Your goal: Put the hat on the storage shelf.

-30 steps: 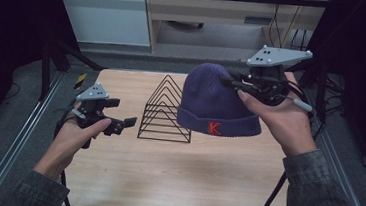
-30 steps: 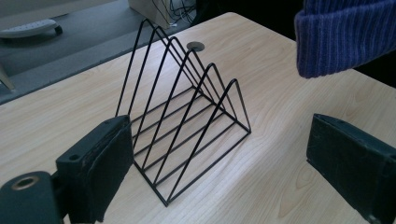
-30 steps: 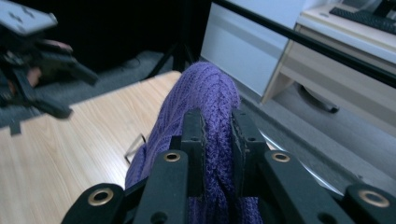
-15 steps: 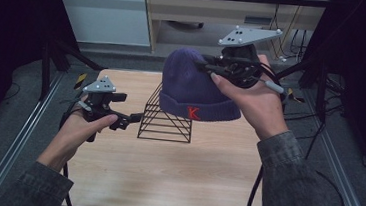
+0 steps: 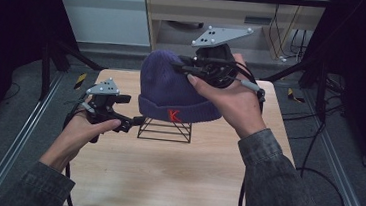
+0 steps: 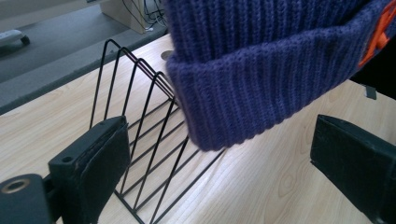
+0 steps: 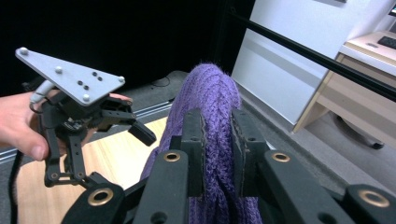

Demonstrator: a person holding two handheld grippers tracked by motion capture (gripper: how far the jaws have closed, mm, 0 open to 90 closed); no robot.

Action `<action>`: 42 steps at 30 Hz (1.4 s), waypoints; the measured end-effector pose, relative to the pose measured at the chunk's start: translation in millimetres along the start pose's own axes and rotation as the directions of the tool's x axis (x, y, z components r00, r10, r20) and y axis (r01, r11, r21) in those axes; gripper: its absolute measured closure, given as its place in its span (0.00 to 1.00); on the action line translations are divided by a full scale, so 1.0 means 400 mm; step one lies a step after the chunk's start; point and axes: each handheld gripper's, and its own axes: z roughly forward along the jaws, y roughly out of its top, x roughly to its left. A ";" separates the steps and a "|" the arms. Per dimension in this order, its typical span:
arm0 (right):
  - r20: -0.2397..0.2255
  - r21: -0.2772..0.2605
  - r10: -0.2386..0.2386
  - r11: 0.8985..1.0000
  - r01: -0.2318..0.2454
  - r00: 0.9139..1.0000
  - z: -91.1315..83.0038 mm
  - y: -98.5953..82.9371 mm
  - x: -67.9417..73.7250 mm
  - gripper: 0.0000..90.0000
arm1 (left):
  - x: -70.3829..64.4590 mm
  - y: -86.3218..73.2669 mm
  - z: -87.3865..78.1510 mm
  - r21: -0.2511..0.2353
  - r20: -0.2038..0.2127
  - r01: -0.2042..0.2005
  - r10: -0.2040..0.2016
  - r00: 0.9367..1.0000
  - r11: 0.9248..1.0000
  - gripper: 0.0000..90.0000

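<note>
Over the wooden table (image 5: 164,176), the right gripper (image 5: 186,68) pinches the purple beanie (image 5: 172,89) above the wire rack (image 5: 164,129), seemingly to drape it, while the left gripper (image 5: 136,122) waits spread beside that rack.

Deep purple-blue rib-knit beanie (image 5: 172,89), with 1 orange-red letter K stitched on the folded cuff. Thin black wire rack (image 5: 164,129), drawn in triangular loops. Pale blond wood-grain bench (image 5: 174,177). Left tool (image 5: 138,120): black jaws and body, light grey plate on top dotted with small dark screws. Right tool (image 7: 217,140): black jaws with brass-coloured rivets, the same light grey plate. Dark grey denim sleeves (image 5: 274,186). Grey floor (image 5: 14,118), with a yellow-and-black striped marker (image 5: 80,81).
</note>
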 end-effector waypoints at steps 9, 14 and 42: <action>-0.029 -0.004 0.004 1.000 -0.004 1.000 0.021 -0.007 0.018 0.86 | -0.003 -0.002 0.019 -0.014 0.048 0.010 -0.009 0.999 1.000 0.04; -0.044 -0.009 0.002 1.000 -0.002 0.999 0.024 -0.009 0.025 0.86 | 0.009 -0.008 0.037 0.000 0.065 0.029 -0.029 0.997 1.000 0.04; 0.046 0.005 0.034 0.999 -0.034 0.998 0.028 -0.043 -0.093 0.85 | 0.033 0.106 0.019 0.000 -0.124 -0.054 0.054 0.991 0.999 0.79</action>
